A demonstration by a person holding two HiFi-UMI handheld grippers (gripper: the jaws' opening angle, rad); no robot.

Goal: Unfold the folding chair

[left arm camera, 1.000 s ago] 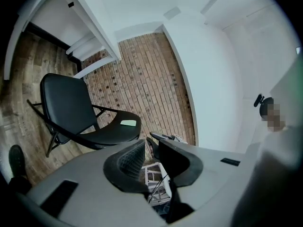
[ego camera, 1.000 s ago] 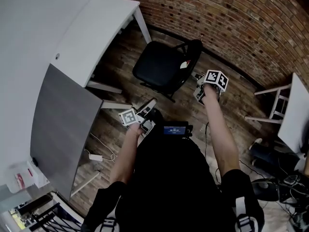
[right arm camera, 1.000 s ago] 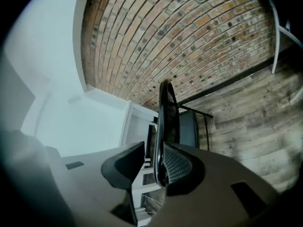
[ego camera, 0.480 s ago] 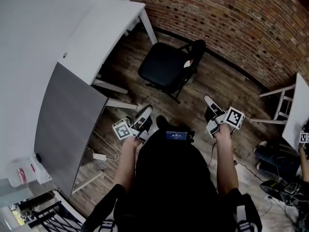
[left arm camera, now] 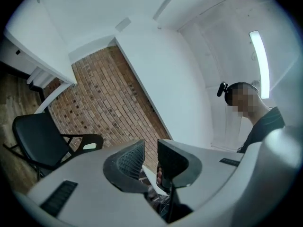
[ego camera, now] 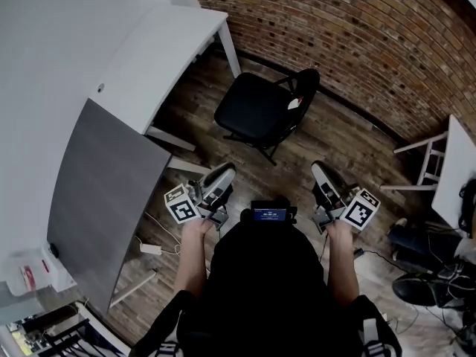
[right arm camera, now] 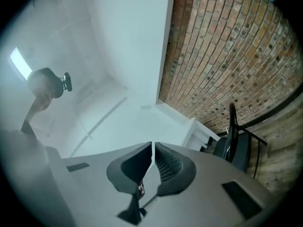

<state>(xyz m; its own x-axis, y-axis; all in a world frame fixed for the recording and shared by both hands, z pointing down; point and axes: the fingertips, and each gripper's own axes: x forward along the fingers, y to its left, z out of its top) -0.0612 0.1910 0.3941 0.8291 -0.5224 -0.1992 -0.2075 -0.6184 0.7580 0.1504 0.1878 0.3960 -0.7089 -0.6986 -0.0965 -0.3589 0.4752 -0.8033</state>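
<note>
the right gripper (right arm camera: 152, 148) has just been closing and its jaws now meet with nothing between them; the left gripper (left arm camera: 150, 148) shows a narrow gap between its jaws, also empty. a second ago the right gripper was right beside the backrest of the folding chair (ego camera: 256, 110) and the left one was lower, on the person's side of the seat. now both are raised and drawn back close to the person's body, well apart from the chair, one on each side of its near edge. the chair stands open on the wooden floor (ego camera: 349, 136), seat level and backrest up, with the brick wall (ego camera: 357, 36) behind it and the white table (ego camera: 149, 58) just beside it. with both grippers empty and clear of it, the unfolding looks finished and the hands look to be backing off. the seat hides most of the chair's legs in the head view, so whether the frame is fully spread cannot be told. the right gripper view shows the chair edge-on only, and the left gripper view cuts off its lower legs.
</note>
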